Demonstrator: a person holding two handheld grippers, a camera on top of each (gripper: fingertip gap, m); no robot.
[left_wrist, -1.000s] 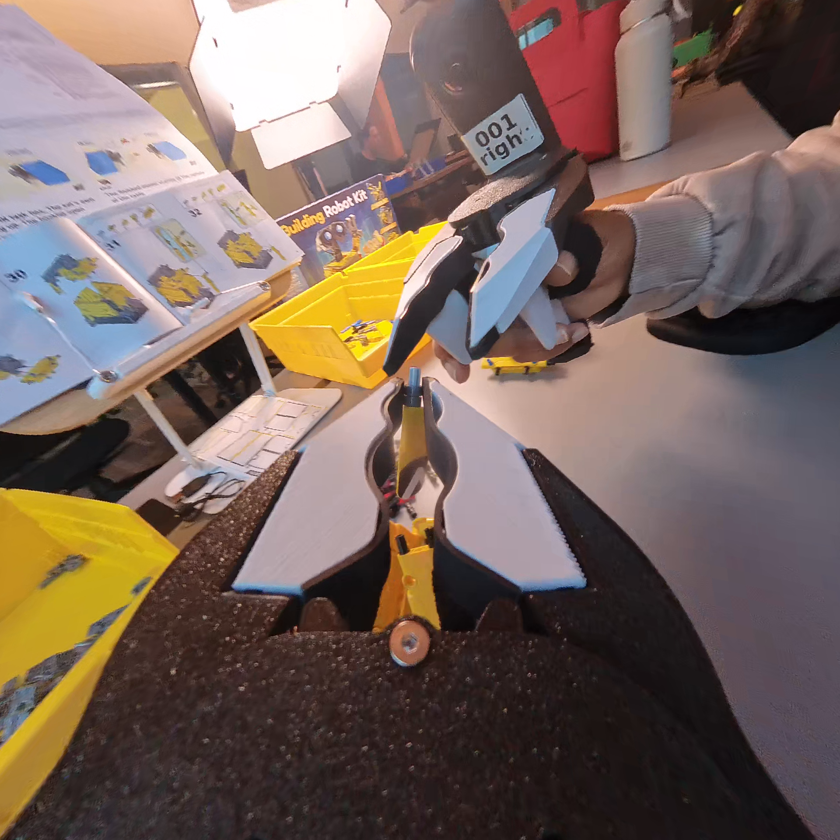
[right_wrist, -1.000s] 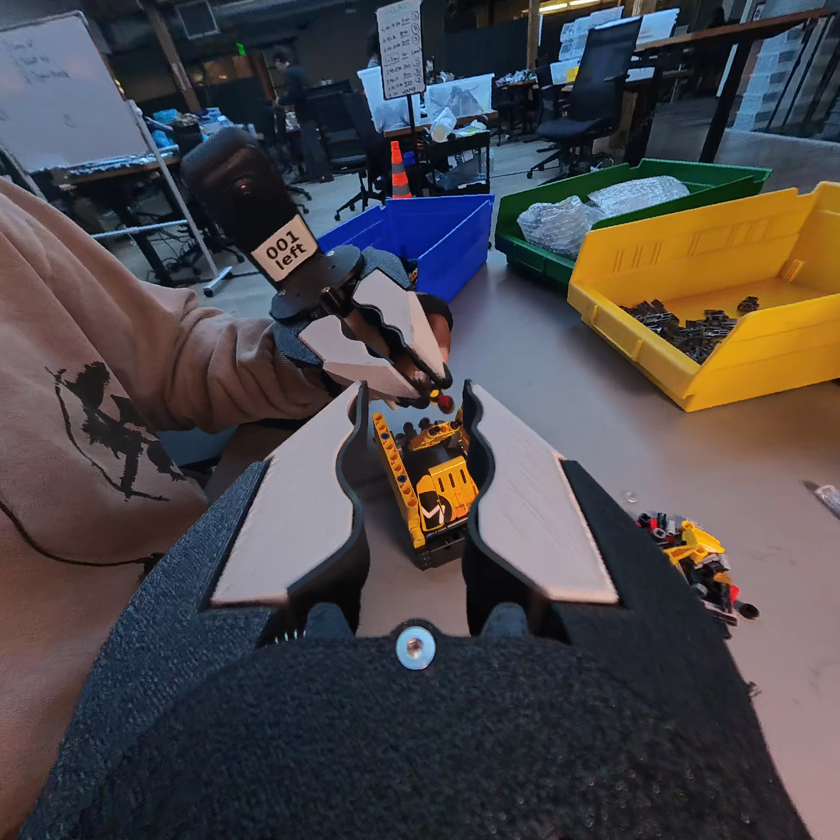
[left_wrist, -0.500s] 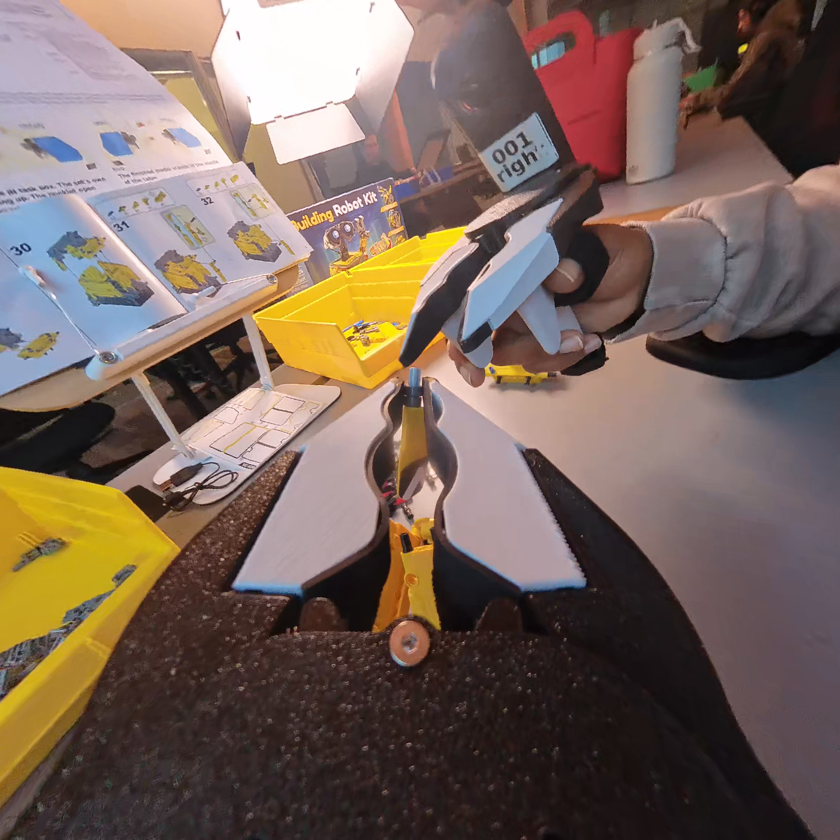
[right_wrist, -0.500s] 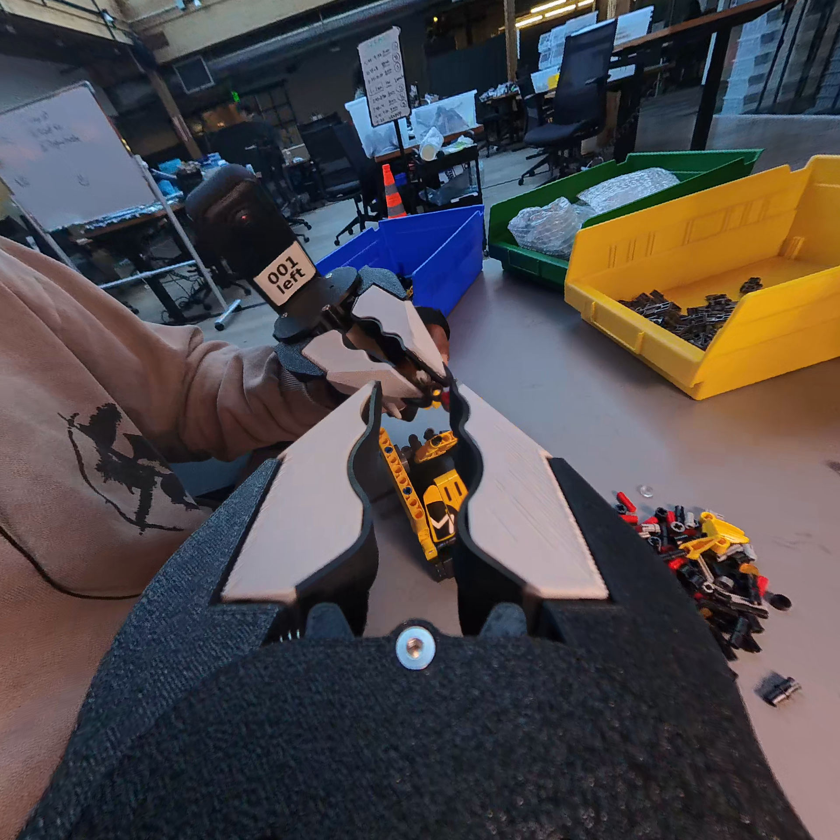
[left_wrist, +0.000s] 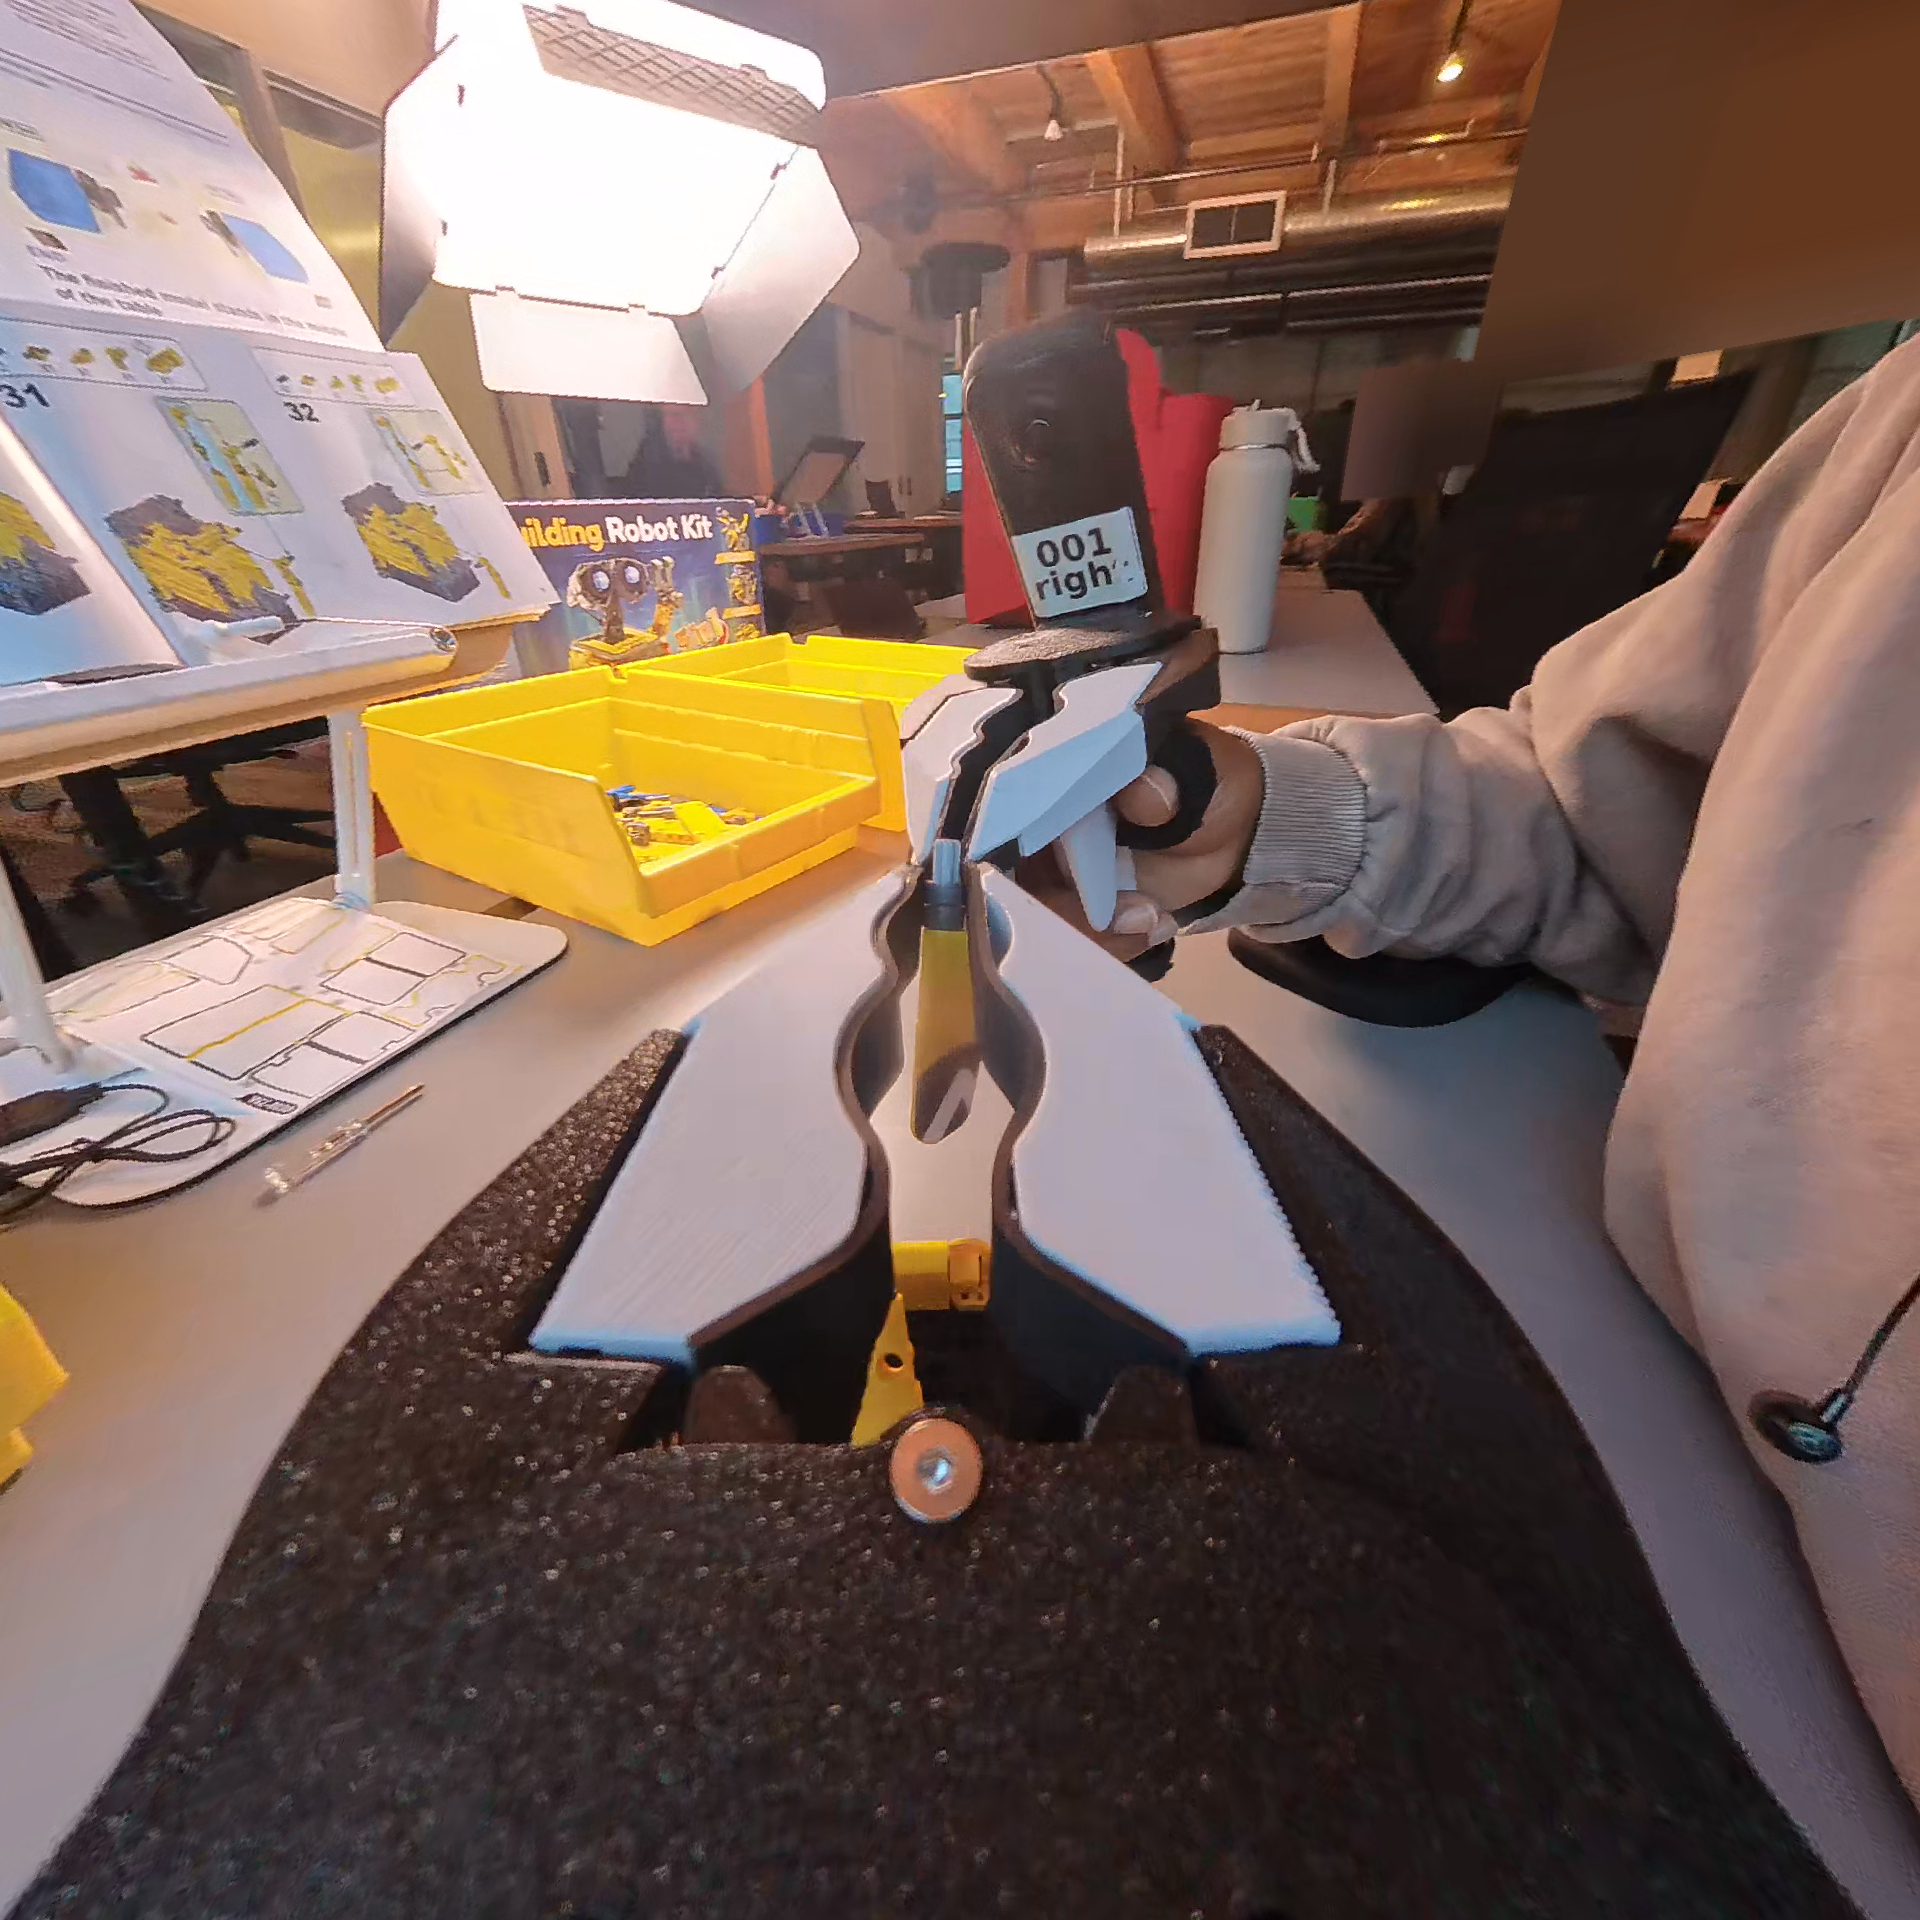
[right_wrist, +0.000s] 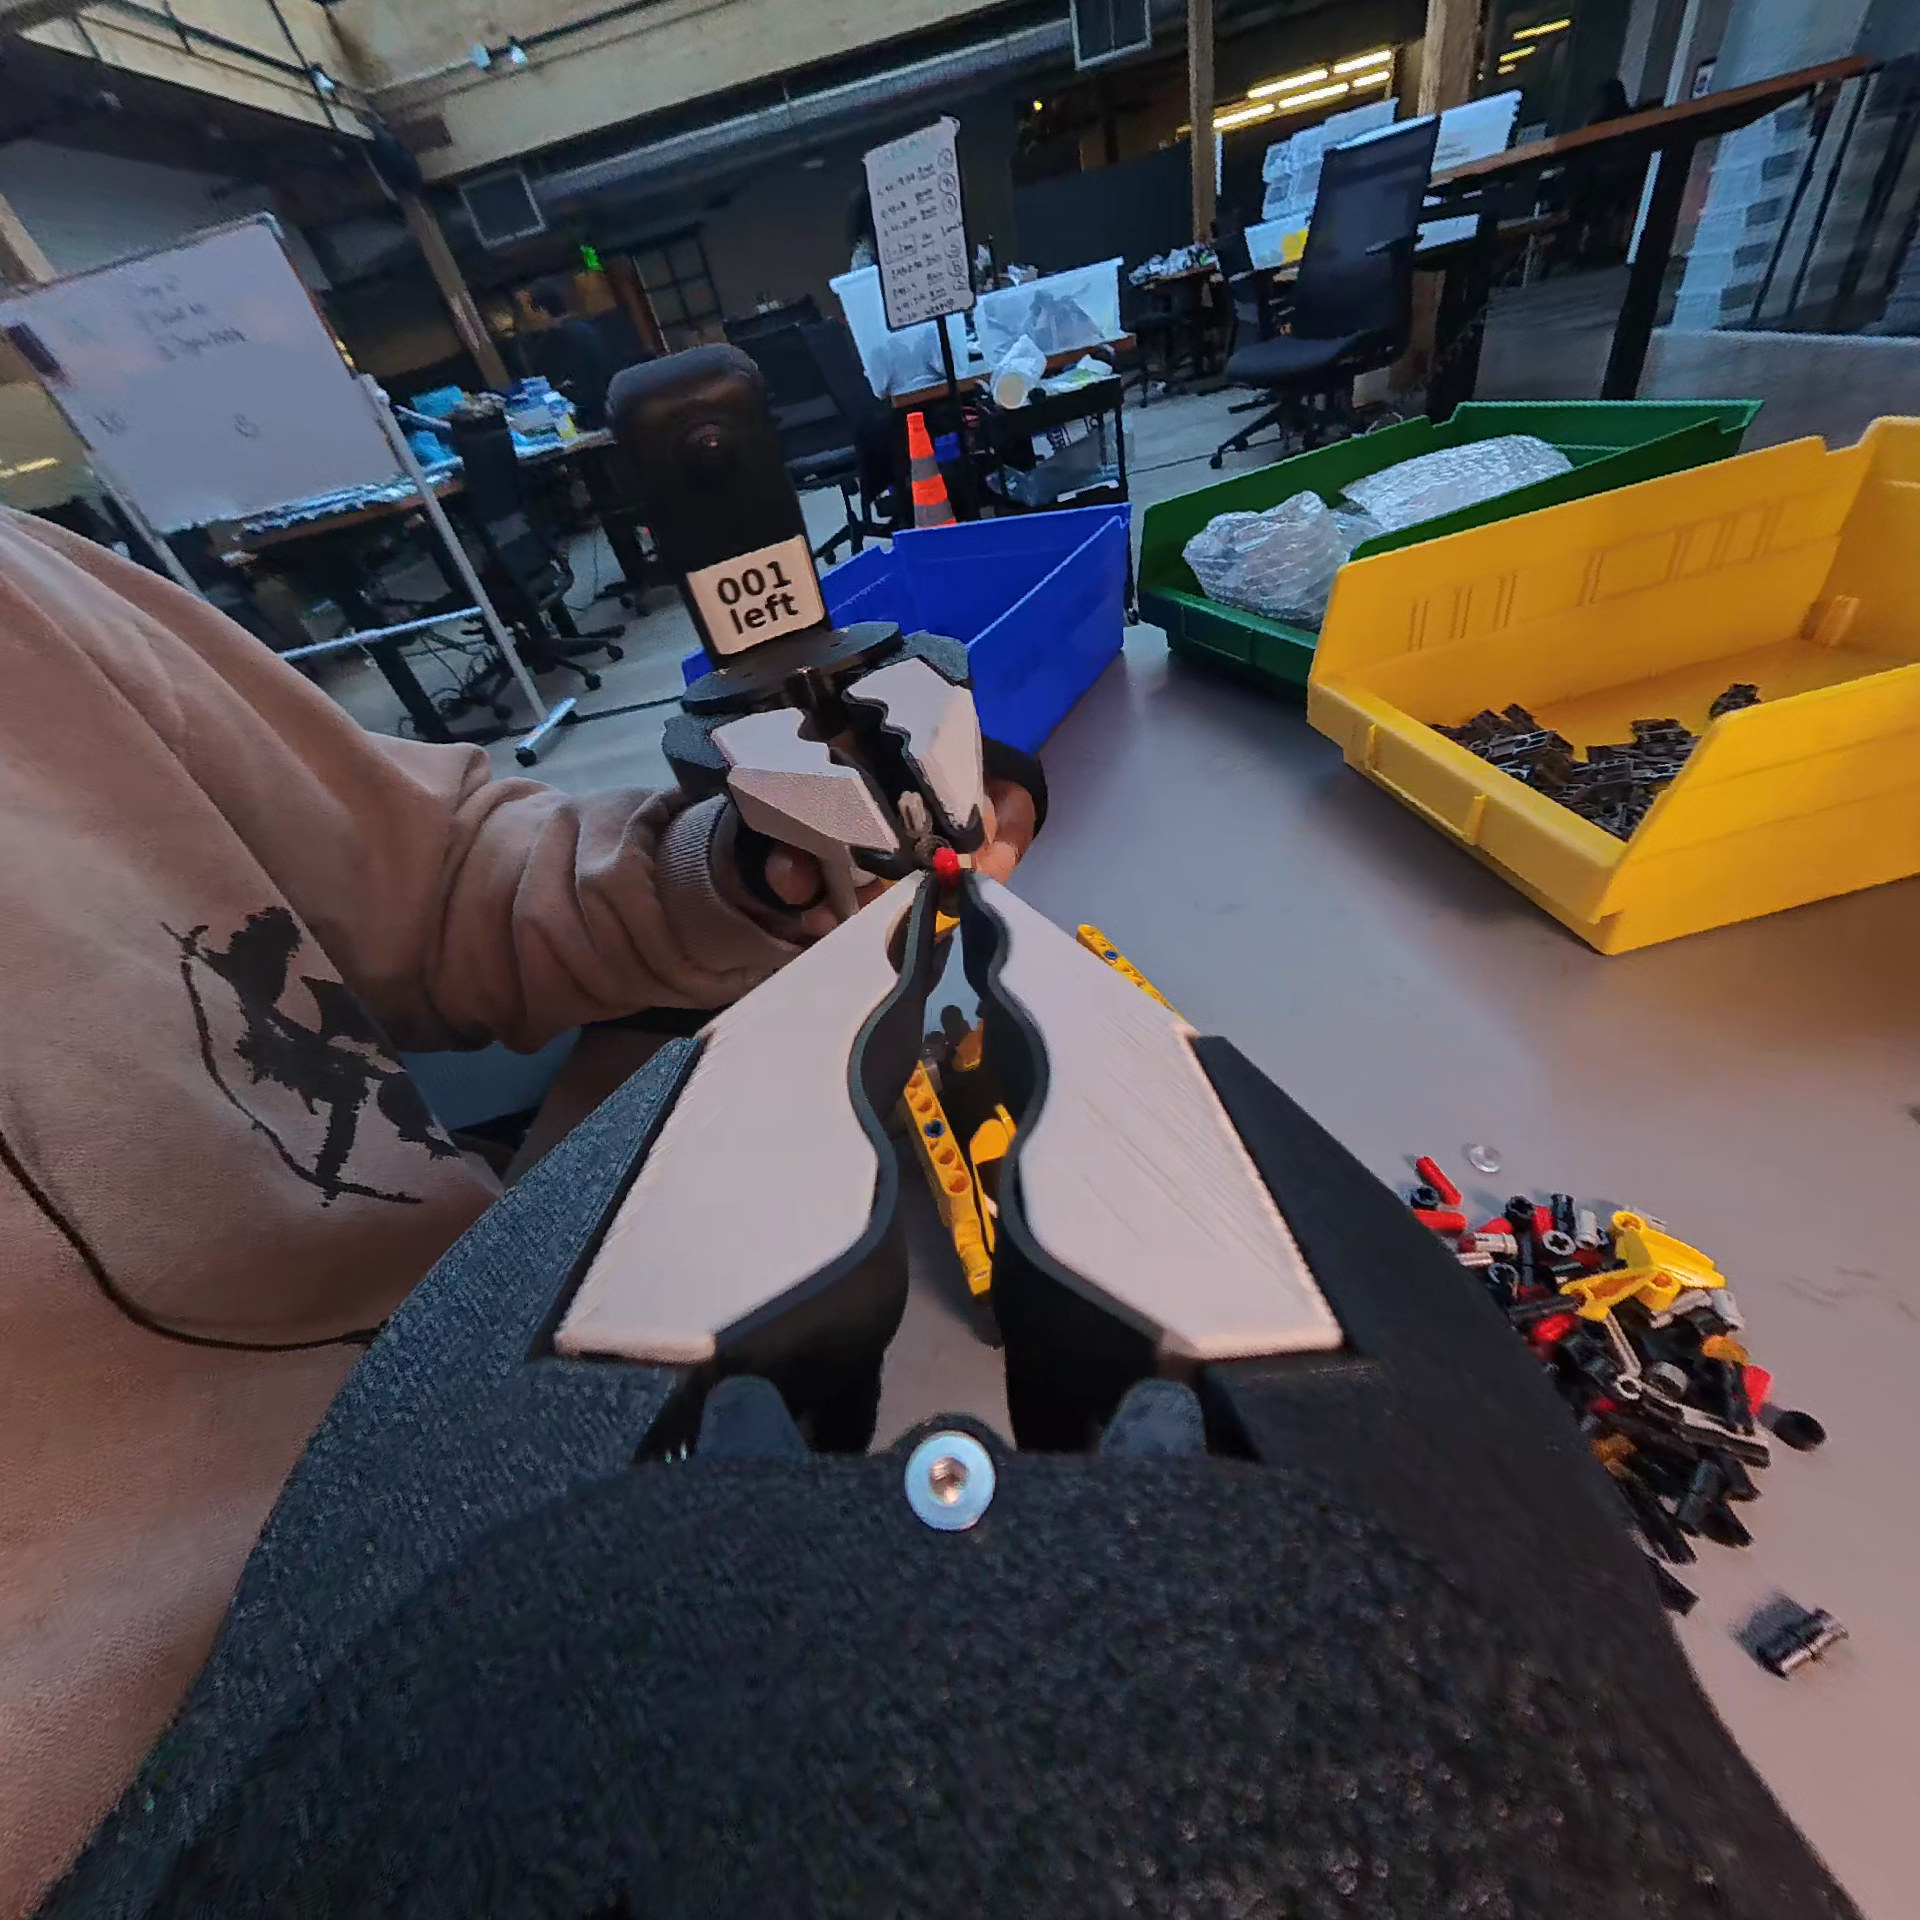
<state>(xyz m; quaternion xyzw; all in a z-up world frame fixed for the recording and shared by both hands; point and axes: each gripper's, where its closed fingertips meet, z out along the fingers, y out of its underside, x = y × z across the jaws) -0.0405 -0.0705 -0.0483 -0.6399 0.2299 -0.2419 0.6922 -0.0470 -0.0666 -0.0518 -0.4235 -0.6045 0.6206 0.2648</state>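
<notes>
Both tools pinch one yellow piece (left_wrist: 943, 1029); only the right view shows loose parts (right_wrist: 1621, 1320).

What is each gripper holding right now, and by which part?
Left gripper pinches a slim yellow piece at its grey-and-black tip, near the fingertips. Right gripper is closed on a small red pin at its fingertips.

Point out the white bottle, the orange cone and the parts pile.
white bottle (left_wrist: 1243, 540): left wrist view, mid body.
orange cone (right_wrist: 928, 476): right wrist view, mid cone.
parts pile (right_wrist: 1621, 1320): right wrist view, pile centre.
</notes>
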